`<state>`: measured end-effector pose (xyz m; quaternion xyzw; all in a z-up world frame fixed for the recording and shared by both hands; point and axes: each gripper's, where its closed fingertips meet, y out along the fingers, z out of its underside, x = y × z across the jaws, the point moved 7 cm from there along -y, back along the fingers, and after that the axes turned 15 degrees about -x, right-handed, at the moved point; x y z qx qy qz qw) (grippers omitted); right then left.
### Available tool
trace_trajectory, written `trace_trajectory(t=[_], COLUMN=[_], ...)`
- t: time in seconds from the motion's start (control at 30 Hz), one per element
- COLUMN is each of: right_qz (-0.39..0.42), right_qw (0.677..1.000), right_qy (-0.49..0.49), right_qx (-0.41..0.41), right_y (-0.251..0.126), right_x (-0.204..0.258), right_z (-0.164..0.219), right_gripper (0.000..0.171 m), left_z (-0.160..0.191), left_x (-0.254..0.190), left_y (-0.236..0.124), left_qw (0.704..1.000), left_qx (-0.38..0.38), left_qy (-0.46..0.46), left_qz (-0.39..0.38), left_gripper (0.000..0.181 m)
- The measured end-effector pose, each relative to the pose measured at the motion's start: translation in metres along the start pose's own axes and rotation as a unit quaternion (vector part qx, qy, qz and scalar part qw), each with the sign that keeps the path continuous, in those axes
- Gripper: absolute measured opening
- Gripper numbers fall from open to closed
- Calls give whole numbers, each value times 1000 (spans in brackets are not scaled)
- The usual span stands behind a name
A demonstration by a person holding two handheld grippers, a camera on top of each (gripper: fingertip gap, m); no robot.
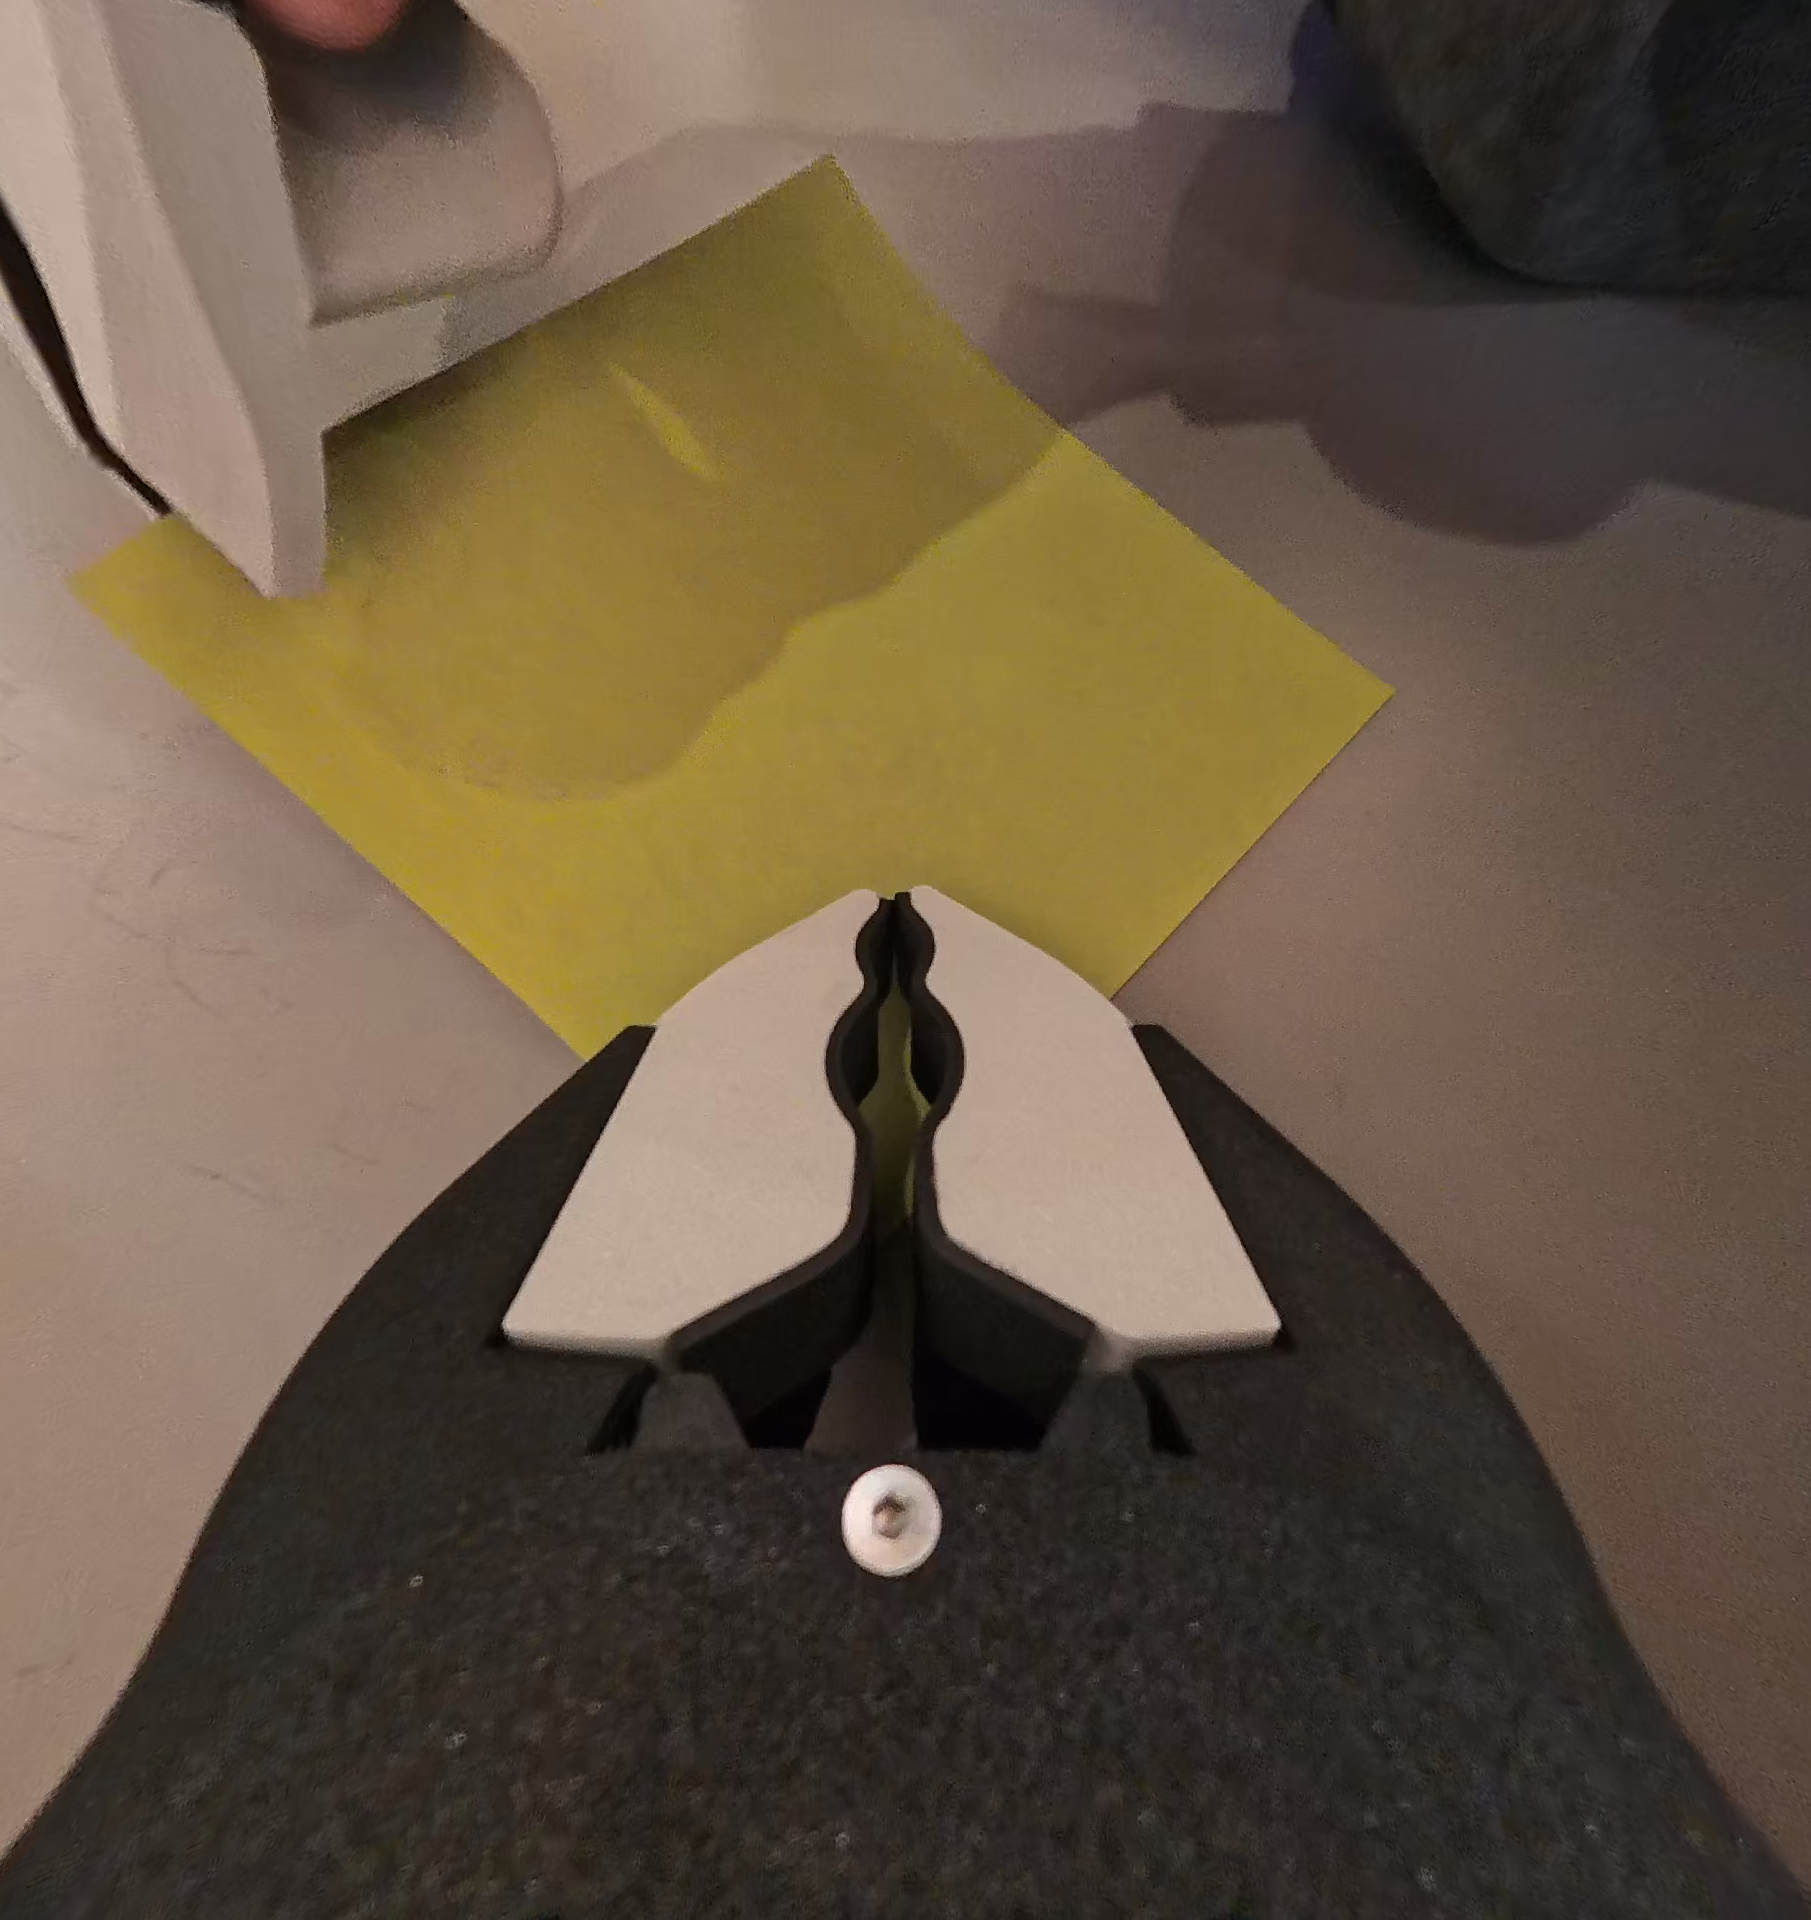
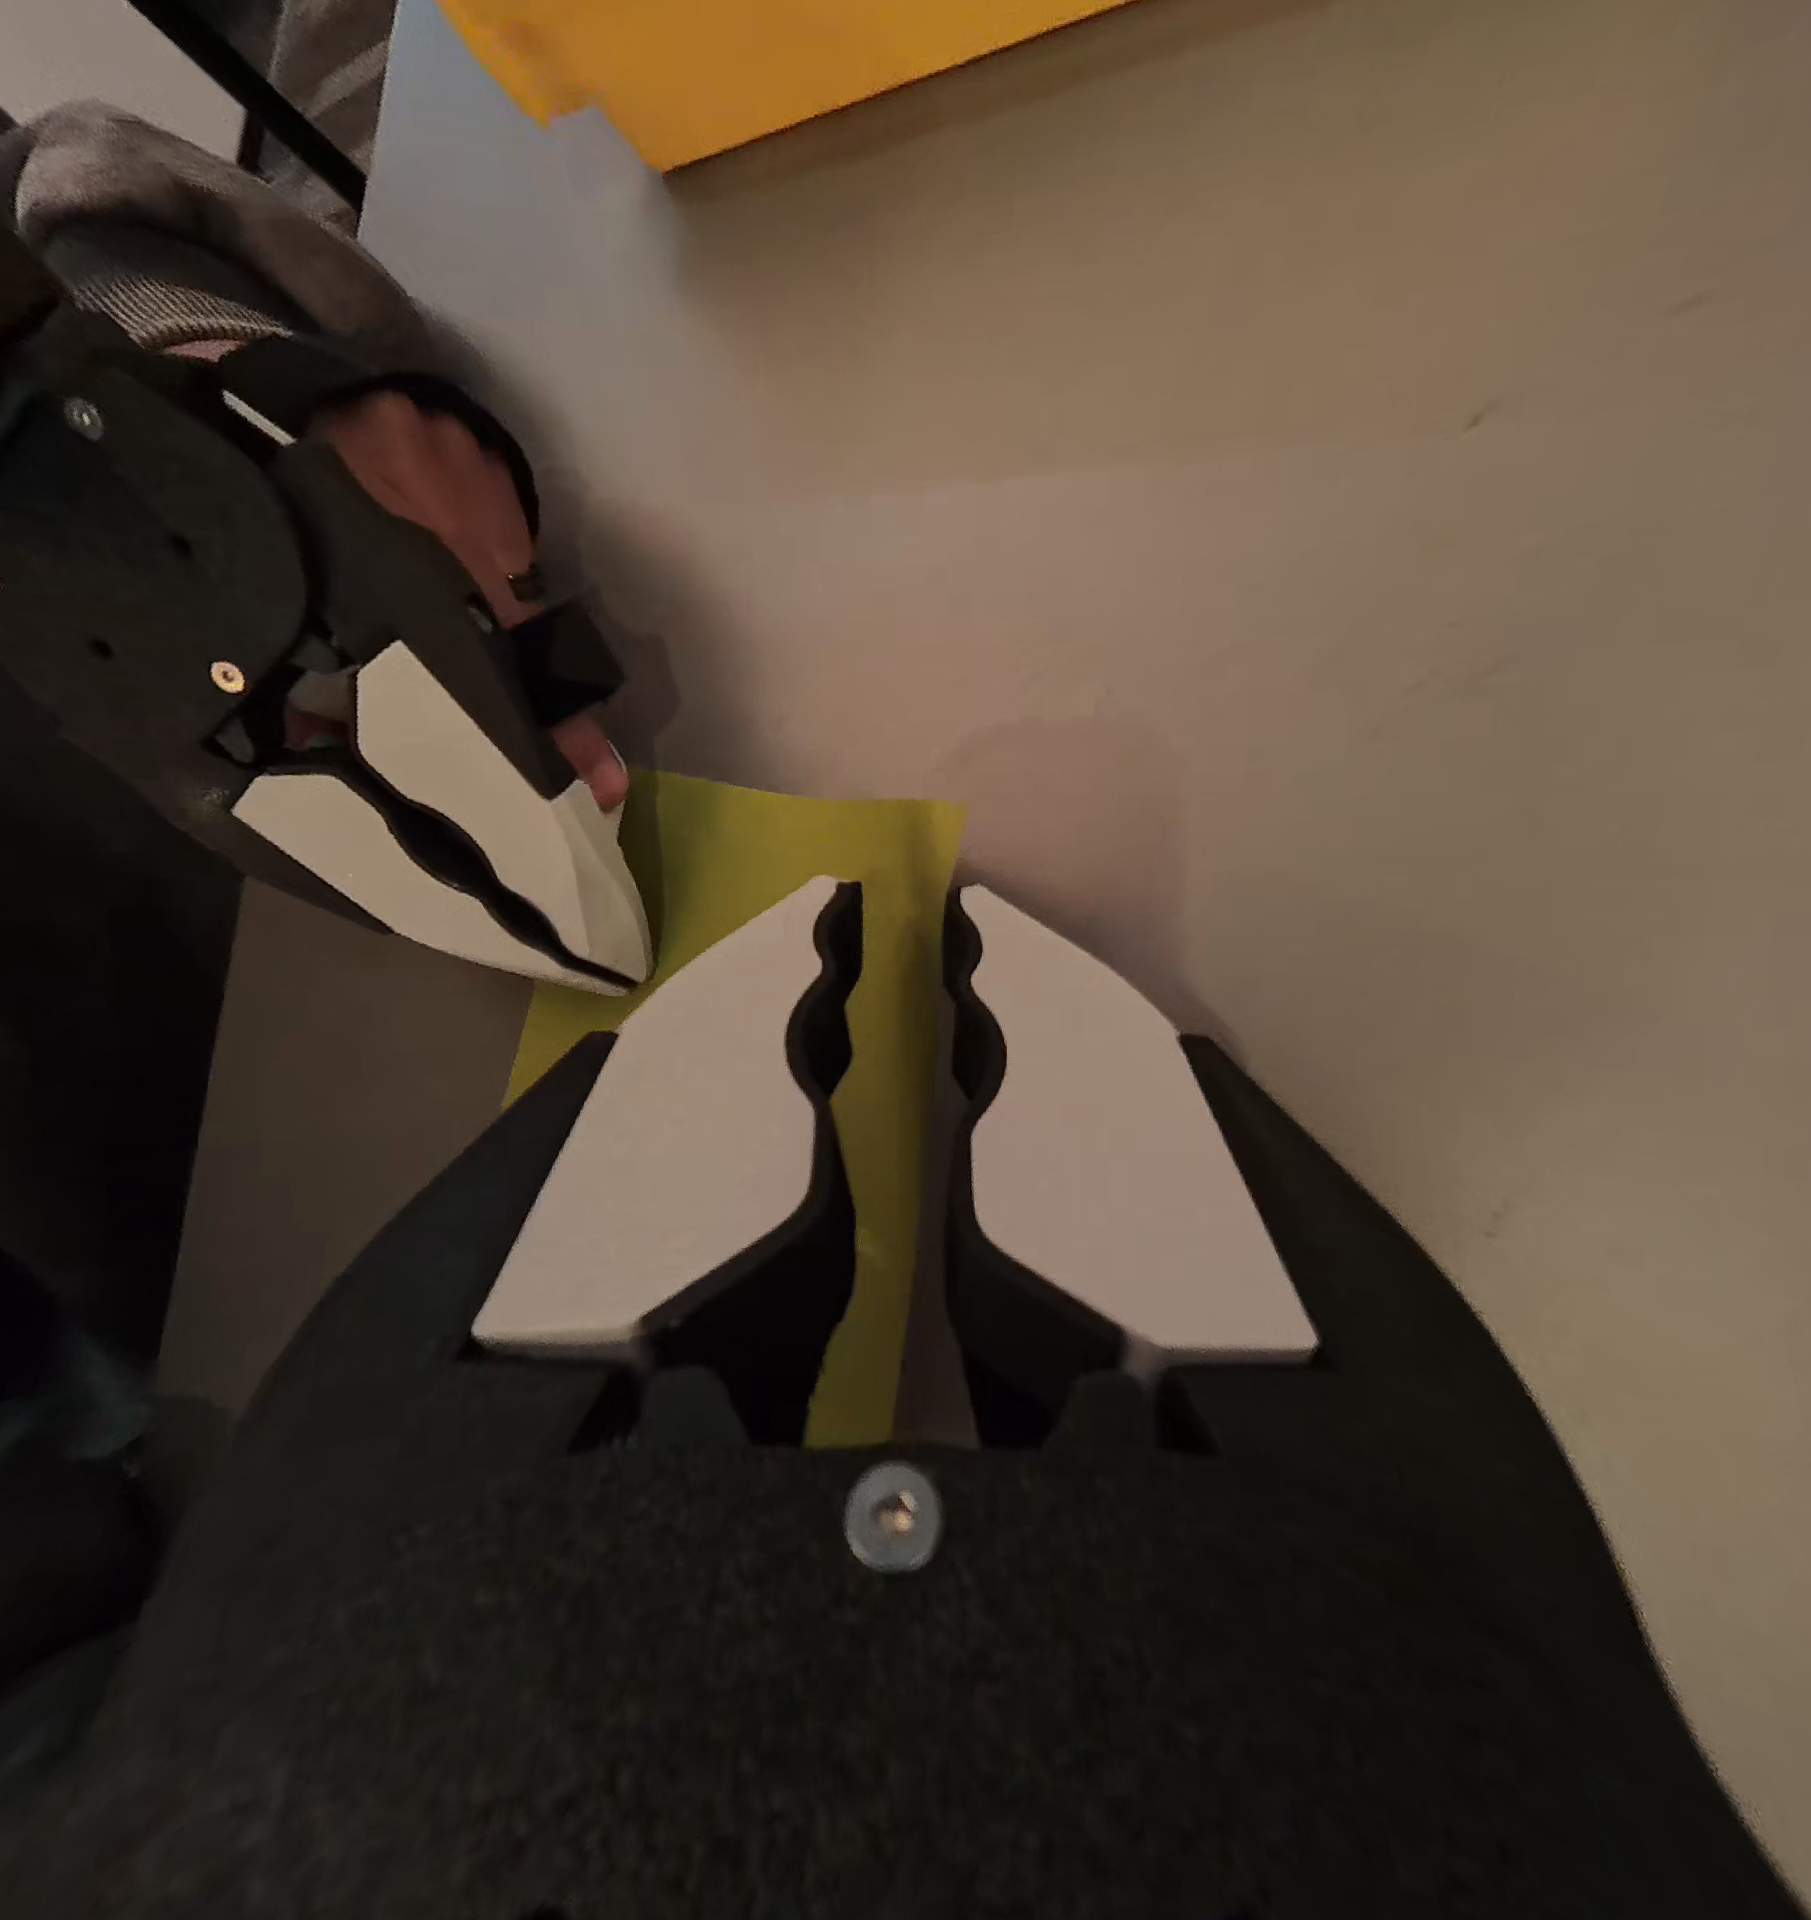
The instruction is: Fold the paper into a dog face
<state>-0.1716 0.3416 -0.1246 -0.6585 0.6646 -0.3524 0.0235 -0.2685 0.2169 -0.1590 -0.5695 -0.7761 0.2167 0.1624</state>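
A yellow-green square of paper (image 1: 880,675) lies flat on the pale table (image 1: 1503,1039), one corner toward me. My left gripper (image 1: 899,899) is shut, its tips over the paper's near corner. I cannot tell whether paper is pinched between them. The right wrist view shows its tips (image 2: 626,971) touching the paper (image 2: 776,842) at its edge. My right gripper (image 2: 901,894) is narrowly open over the paper, which shows through the gap. In the left wrist view its white finger (image 1: 205,364) rests on the paper's far left corner.
A bright yellow flat object (image 2: 776,73) lies at the table's far side. A dark grey cloth-like mass (image 1: 1607,135) sits at the back right. A hand (image 2: 444,488) holds the left gripper. The table edge (image 2: 381,1039) runs down the left.
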Motion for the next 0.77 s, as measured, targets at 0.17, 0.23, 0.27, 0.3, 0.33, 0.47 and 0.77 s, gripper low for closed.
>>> trace_trajectory(t=[0.17,0.23,0.27,0.3,0.33,0.47,0.77], right_qz=[-32,-40,-44,-49,-53,-46,4], right_qw=[999,999,999,999,998,999,999], right_qy=[6,13,17,18,16,8,-40], right_qx=[-6,-12,-13,-12,-11,-5,1], right_y=[15,18,19,20,20,15,-6], right_x=[-6,-9,-9,-10,-9,-8,-3], right_z=[-10,-14,-15,-16,-17,-13,0], right_gripper=[14,14,14,9,1,0,0], left_z=[0,1,1,1,1,1,4], left_x=[0,0,-1,-1,-1,-1,4], left_y=[0,-1,-1,-1,-2,-2,-8], left_qw=[1000,1000,1000,1000,1000,1000,999], left_qx=[0,0,0,0,0,0,8], left_qy=[2,5,6,5,3,1,-17], left_qz=[5,9,11,12,13,14,42], left_gripper=[0,0,0,0,0,0,0])
